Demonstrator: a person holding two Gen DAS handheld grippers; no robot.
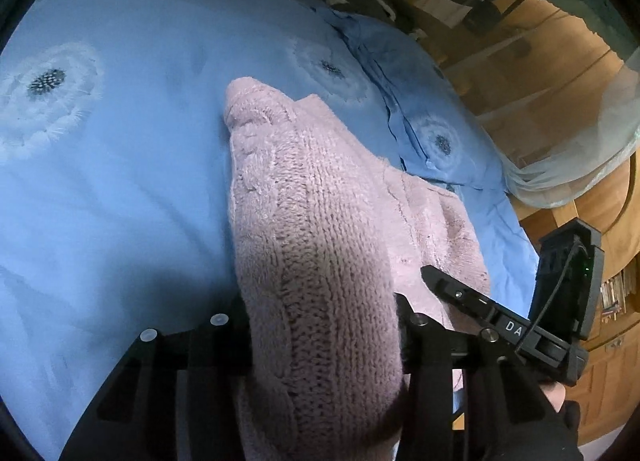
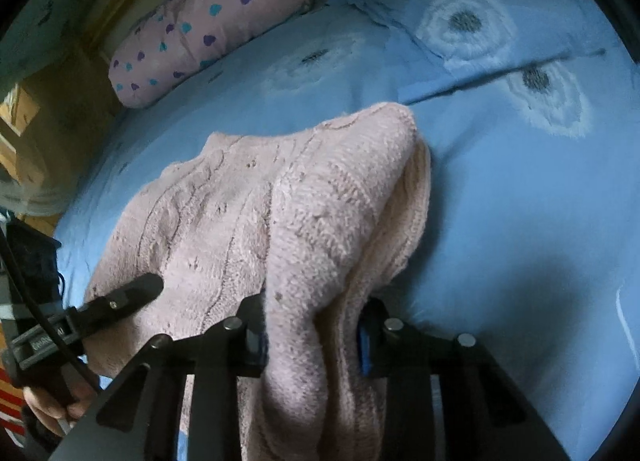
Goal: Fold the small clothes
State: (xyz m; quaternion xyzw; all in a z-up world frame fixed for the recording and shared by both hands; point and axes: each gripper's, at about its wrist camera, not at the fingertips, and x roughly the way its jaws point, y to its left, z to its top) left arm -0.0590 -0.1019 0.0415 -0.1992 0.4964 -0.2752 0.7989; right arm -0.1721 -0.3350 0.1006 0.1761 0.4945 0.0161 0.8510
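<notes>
A pink knitted sweater (image 1: 316, 229) lies bunched on a blue bedsheet (image 1: 120, 181). My left gripper (image 1: 324, 325) is shut on a thick fold of the sweater, which fills the gap between its jaws and drapes over them. My right gripper (image 2: 312, 333) is shut on another fold of the same sweater (image 2: 256, 201), also bunched between its jaws. Each gripper shows in the other's view: the right one at the right (image 1: 500, 317), the left one at the lower left (image 2: 100, 309). The fingertips are hidden by the knit.
The blue sheet (image 2: 520, 221) has white dandelion prints and a loose fold at the far side. A pink pillow with hearts (image 2: 208, 25) lies at the bed's head. Wooden furniture (image 1: 560, 73) and a pale net (image 1: 580, 165) stand past the bed's edge.
</notes>
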